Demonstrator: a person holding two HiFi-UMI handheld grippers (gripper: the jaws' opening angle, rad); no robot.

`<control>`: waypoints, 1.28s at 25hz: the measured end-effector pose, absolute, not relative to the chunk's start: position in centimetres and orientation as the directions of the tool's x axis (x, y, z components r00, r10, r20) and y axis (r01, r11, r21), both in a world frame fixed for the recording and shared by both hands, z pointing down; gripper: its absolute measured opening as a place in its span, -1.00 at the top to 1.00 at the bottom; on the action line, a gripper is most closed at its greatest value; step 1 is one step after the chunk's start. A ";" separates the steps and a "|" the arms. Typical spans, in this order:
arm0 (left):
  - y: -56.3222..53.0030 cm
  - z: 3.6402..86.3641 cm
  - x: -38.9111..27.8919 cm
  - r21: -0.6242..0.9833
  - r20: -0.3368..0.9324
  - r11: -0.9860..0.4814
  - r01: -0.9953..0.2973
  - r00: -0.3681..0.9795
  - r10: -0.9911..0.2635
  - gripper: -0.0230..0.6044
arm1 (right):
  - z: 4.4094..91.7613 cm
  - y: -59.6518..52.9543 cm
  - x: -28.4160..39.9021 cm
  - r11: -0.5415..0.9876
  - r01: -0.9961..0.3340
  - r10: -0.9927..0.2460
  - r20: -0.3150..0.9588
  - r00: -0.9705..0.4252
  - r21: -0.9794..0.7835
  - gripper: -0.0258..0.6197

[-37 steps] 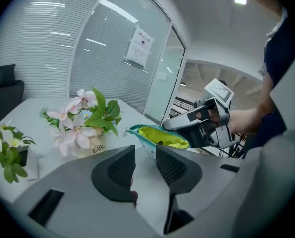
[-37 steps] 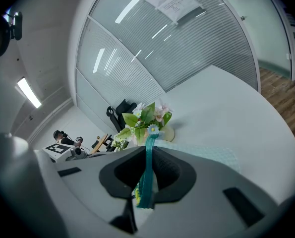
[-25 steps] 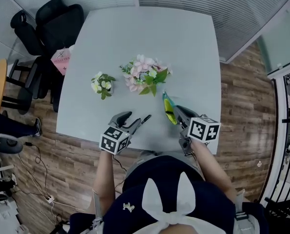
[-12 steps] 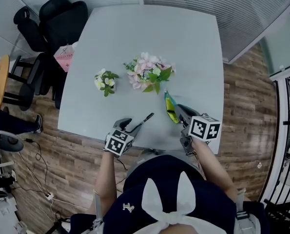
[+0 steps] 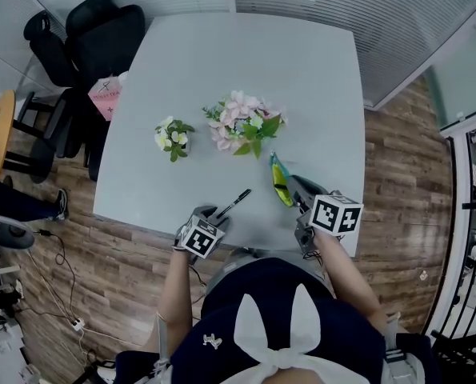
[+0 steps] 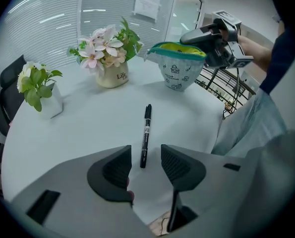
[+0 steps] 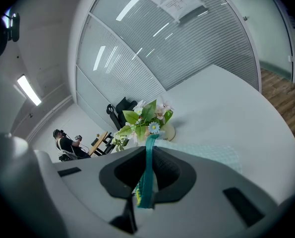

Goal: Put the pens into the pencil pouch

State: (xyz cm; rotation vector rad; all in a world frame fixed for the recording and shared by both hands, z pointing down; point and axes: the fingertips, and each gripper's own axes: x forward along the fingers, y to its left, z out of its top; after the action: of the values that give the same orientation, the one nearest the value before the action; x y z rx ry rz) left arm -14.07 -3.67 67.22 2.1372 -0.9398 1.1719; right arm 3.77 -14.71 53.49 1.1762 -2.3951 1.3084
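Pen pickup is beginning. The left gripper [image 6: 146, 165], jaws apart and empty, is hovering at the near end of the pen [image 6: 146, 135], which is lying on the table [image 6: 88, 128]. The right gripper [image 7: 146, 178] is clamping the pouch [image 6: 179, 66] rim, mouth up. Next: straddle the pen, then close.

On the table [image 6: 83, 128], the pen [image 6: 146, 135] lies just ahead of the left gripper [image 6: 146, 161], in line with the gap between its fingers [image 6: 112, 170] and running away from them. Ahead and to the right of those fingers sits the pouch [image 6: 178, 68], its rim between the right gripper's [image 7: 149, 172] fingers [image 7: 125, 175]. The flower pot [image 6: 111, 76] stands ahead and left, behind the pen. The small plant [image 6: 38, 90] is further left.
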 end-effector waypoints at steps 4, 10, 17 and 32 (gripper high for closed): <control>-3.6 68.2 -14.4 0.113 0.881 -0.618 -0.778 0.366 -0.300 0.33 | 53.4 -14.8 3.7 0.306 -0.706 -0.557 0.481 -0.677 -0.638 0.79; -3.5 68.9 -14.5 0.124 0.891 -0.611 -0.782 0.359 -0.279 0.34 | 53.5 -14.7 3.6 0.304 -0.708 -0.556 0.484 -0.675 -0.638 0.79; -3.7 68.8 -14.6 0.070 0.892 -0.626 -0.777 0.330 -0.309 0.51 | 53.5 -14.8 3.6 0.301 -0.708 -0.556 0.486 -0.674 -0.639 0.79; -3.9 66.5 -13.9 0.060 0.852 -0.614 -0.787 0.361 -0.380 0.76 | 53.7 -14.6 3.8 0.295 -0.710 -0.562 0.485 -0.670 -0.640 0.79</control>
State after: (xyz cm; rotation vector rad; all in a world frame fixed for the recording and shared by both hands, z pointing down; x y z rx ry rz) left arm -13.87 -3.86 66.54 2.1645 -1.0116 1.1720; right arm 3.76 -14.58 53.69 1.1862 -2.3883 1.3167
